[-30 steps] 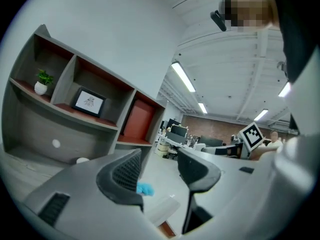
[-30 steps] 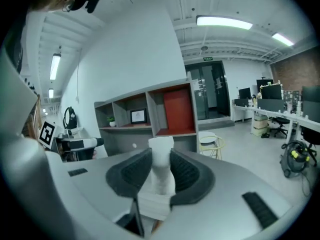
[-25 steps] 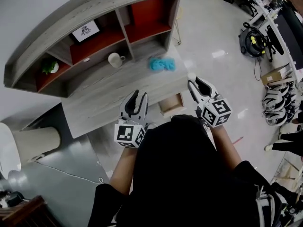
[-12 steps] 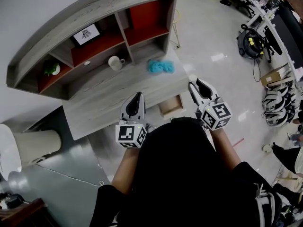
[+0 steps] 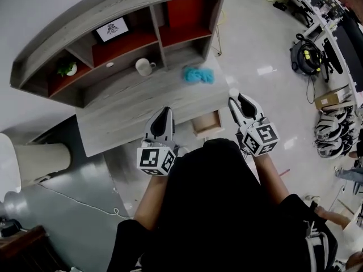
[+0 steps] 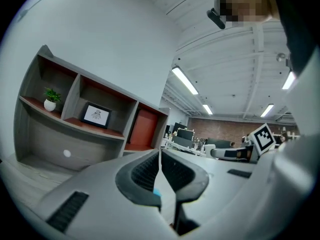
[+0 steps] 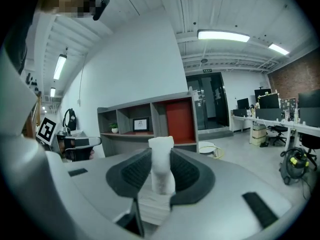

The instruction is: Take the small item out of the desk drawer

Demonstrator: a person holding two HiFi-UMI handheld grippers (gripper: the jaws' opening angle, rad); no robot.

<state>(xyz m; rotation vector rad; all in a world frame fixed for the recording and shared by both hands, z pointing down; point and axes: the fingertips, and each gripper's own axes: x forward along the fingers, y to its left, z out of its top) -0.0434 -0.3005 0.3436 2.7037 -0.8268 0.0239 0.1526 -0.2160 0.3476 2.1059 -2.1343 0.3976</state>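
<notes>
My right gripper (image 5: pixel 234 100) is shut on a small white item (image 5: pixel 231 93) and holds it above the floor, to the right of the open wooden drawer (image 5: pixel 206 123). In the right gripper view the white item (image 7: pixel 161 165) stands upright between the ribbed pads (image 7: pixel 134 171) and sticks out past the tips. My left gripper (image 5: pixel 165 113) is shut with nothing in it, over the front edge of the grey desk (image 5: pixel 130 113). Its jaws meet in the left gripper view (image 6: pixel 160 156).
A blue cloth (image 5: pixel 198 74) and a white mug (image 5: pixel 144 67) lie on the desk under the shelf unit (image 5: pixel 113 16). A beige cylinder (image 5: pixel 42 163) stands on the floor at left. Office gear (image 5: pixel 306 52) and helmets (image 5: pixel 332 132) sit far right.
My left gripper's jaws, apart a second ago, have come together empty. The right gripper still holds the white item in much the same spot. The head view shifted a little.
</notes>
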